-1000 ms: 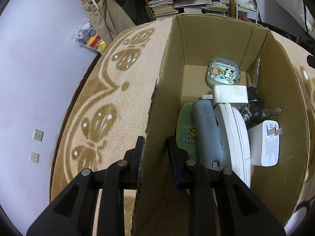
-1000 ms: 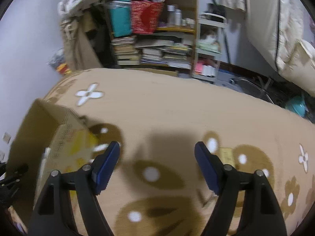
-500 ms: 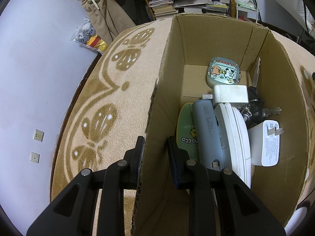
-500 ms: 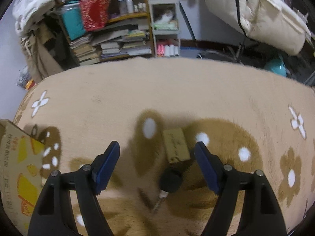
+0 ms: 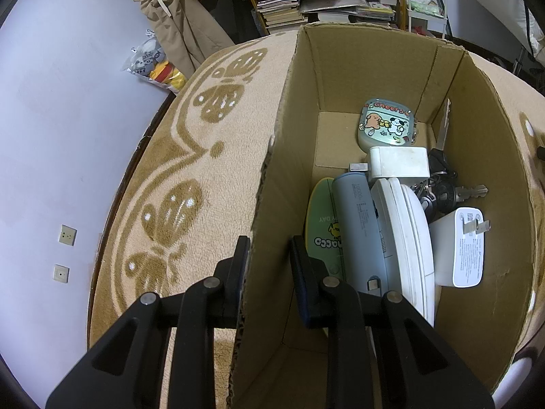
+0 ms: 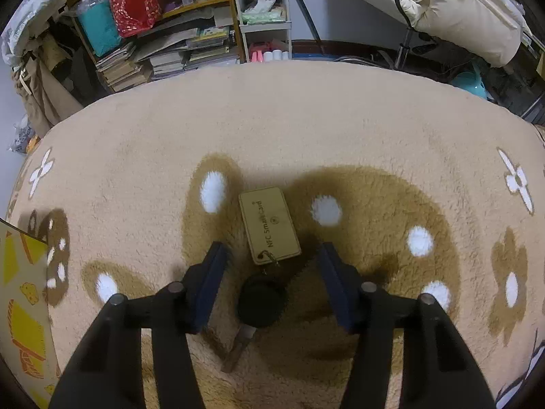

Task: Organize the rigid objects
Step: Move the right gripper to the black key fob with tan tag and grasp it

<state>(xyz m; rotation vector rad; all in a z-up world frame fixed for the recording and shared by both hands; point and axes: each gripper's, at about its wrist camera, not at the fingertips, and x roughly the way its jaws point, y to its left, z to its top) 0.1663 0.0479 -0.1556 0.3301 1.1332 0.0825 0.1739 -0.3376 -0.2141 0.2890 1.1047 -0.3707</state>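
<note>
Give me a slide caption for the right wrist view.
Right gripper closing around a black-headed key tagged with a wooden card.

You have one cardboard box in front of you. Inside it you can count two white chargers, one grey power bank, one white rounded device, one green case, one cartoon-printed case and one bunch of keys. On the rug you have one black-headed key and one wooden NFC tag.
</note>
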